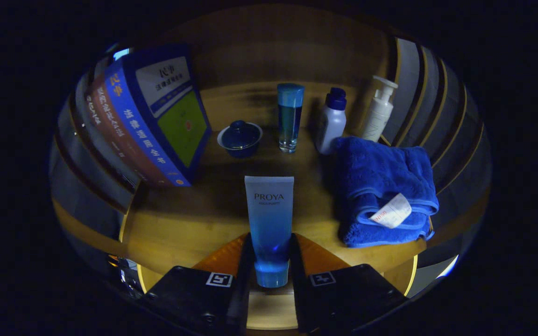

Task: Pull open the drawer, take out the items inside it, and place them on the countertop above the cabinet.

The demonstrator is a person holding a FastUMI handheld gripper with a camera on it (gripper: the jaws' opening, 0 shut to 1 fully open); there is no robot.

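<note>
The countertop (189, 224) looks like smooth wood with a soft satin sheen, and the blue towel (381, 186) on it is thick fluffy terry cloth with a papery tag (392, 212). The tube (269, 224) pinched between the gripper's (269, 275) fingers is smooth, slightly glossy plastic, same deal with the white bottle (330, 126) and pump bottle (380, 112). The tall bottle (290, 119) looks clear and glassy, the little lidded bowl (240, 137) has a shiny ceramic-type glaze, and the books (157, 116) have glossy paper covers.
</note>
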